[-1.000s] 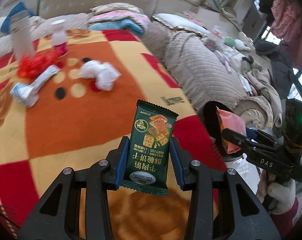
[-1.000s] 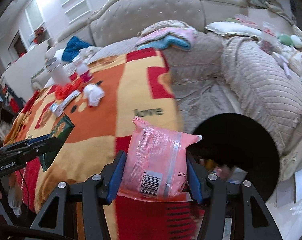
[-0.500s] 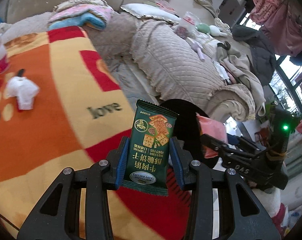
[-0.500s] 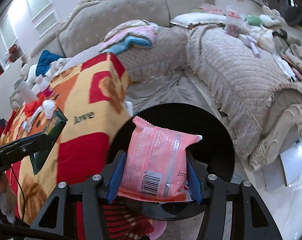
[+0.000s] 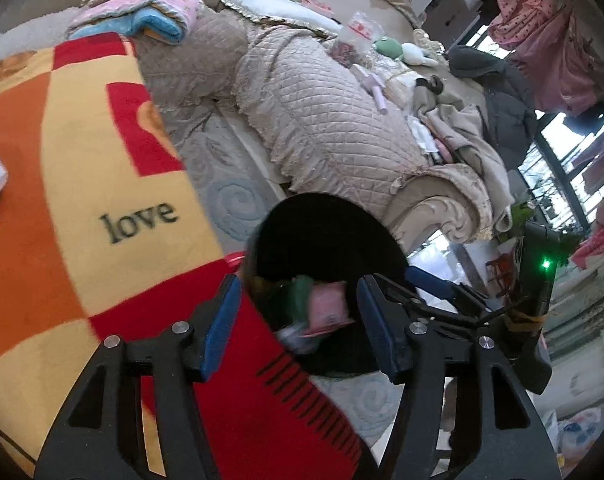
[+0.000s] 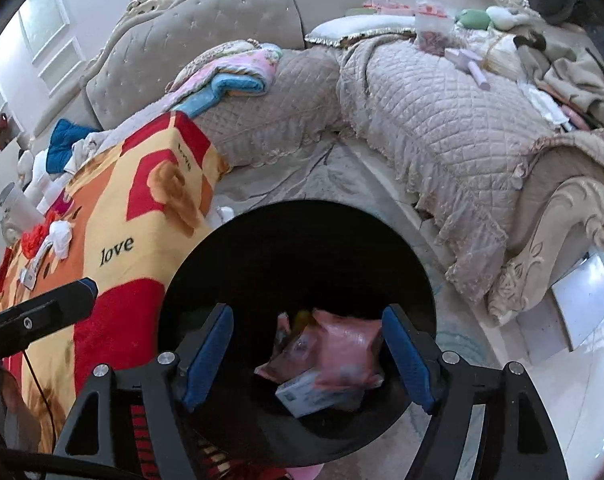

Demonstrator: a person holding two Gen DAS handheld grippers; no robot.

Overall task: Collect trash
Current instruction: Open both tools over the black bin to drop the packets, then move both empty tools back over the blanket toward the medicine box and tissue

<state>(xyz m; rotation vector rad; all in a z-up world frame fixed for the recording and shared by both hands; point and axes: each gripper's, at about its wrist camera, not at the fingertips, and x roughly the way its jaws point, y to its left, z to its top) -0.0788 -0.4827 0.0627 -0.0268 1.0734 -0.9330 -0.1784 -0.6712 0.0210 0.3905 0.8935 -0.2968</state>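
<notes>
Tongs, left [image 5: 297, 326] and right [image 6: 308, 354], gape empty above black bin [image 6: 229, 248]; pink wrapper [image 6: 334, 354] lies inside, blurred, long axis unclear.

I see a checked red, orange and yellow blanket [image 5: 81, 184] printed "love", a quilted beige sofa [image 6: 442, 120] strewn with clothing, folded pink and blue towels [image 6: 229, 76], and a patterned pale rug [image 5: 225, 184].

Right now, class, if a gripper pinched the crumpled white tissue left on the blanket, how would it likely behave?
The crumpled white tissue would probably squash flat between the fingers, since it looks soft and bunched. It seems very light, so lifting it from the blanket should take little grip. It is unlikely to roll, given its irregular shape.
</notes>
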